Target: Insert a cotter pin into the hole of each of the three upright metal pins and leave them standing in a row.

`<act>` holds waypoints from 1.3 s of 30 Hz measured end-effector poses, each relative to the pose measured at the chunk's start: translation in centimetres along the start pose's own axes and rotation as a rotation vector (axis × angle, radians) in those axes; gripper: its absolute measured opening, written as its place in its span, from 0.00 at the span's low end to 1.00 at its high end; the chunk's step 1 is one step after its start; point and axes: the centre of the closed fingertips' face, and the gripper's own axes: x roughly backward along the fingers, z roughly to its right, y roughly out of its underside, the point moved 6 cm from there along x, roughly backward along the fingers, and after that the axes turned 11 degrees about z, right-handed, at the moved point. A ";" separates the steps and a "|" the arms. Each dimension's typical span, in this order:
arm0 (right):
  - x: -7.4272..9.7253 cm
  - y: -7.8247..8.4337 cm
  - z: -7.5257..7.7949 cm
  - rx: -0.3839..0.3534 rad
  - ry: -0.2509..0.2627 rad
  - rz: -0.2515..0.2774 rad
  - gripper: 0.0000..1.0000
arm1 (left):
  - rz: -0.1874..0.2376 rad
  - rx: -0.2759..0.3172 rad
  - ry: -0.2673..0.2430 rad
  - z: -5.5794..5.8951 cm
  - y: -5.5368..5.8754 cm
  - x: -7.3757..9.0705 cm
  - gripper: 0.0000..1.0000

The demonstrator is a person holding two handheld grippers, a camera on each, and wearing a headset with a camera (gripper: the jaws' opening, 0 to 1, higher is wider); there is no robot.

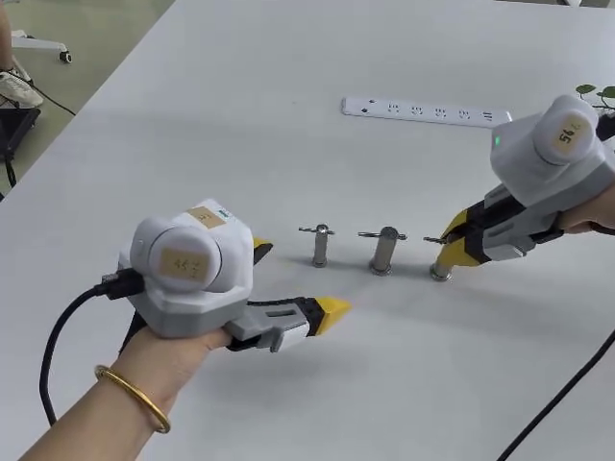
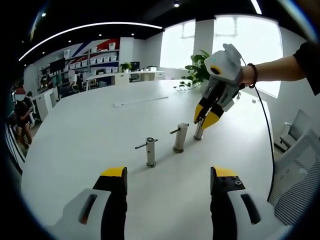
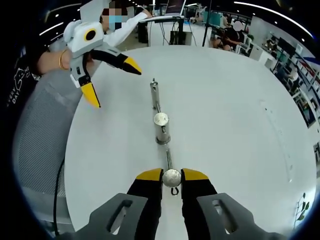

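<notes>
Three upright metal pins stand in a row on the white table. The left pin (image 1: pixel 320 246) and the middle pin (image 1: pixel 384 251) each carry a cotter pin across the top. My right gripper (image 1: pixel 454 240) is at the right pin (image 1: pixel 441 271). In the right gripper view its jaws close on both sides of that pin's round head (image 3: pixel 171 177), and a cotter pin (image 3: pixel 168 159) runs through it, with its loop between the jaws. My left gripper (image 1: pixel 298 280) is open and holds nothing. It sits just left of the row, in front of the left pin (image 2: pixel 150 152).
A white power strip (image 1: pixel 426 110) lies on the table behind the row. A black cable (image 1: pixel 562 394) trails from the right gripper across the near right. A plant (image 1: pixel 598 94) stands at the far right edge. Chairs and people are beyond the table.
</notes>
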 end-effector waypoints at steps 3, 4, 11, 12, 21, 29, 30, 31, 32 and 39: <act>0.0 0.0 0.0 -0.003 -0.003 -0.001 0.09 | -0.006 0.008 0.004 0.1 0.2 -0.1 0.67; 0.0 0.0 0.1 0.009 -0.008 0.000 0.09 | -0.010 0.009 0.006 0.1 0.3 -0.2 0.66; -0.1 -0.1 0.0 0.021 -0.012 0.001 0.10 | -0.020 0.002 0.012 0.3 0.5 -0.2 0.66; -0.1 0.0 -0.1 0.024 -0.011 0.003 0.10 | -0.022 0.001 0.012 0.3 0.6 -0.2 0.66; 0.8 -0.5 -0.3 -0.026 0.076 0.048 0.21 | -0.015 0.002 -0.001 0.1 0.5 -0.2 0.67; 2.1 -0.5 -1.5 -0.167 0.198 0.118 0.32 | -0.003 0.019 -0.020 0.0 -0.1 -0.1 0.70; 2.3 -0.5 -1.7 -0.190 0.217 0.136 0.33 | 0.000 0.021 -0.022 -0.1 -0.2 -0.1 0.71; 2.4 -0.5 -1.9 -0.214 0.233 0.152 0.34 | 0.005 0.022 -0.026 -0.1 -0.4 -0.2 0.71; 2.5 -0.5 -2.2 -0.254 0.246 0.171 0.36 | 0.008 0.023 -0.030 -0.1 -0.7 -0.2 0.72; 3.1 -0.5 -3.3 -0.382 0.352 0.245 0.46 | 0.018 0.015 -0.059 -0.5 -1.6 -0.4 0.76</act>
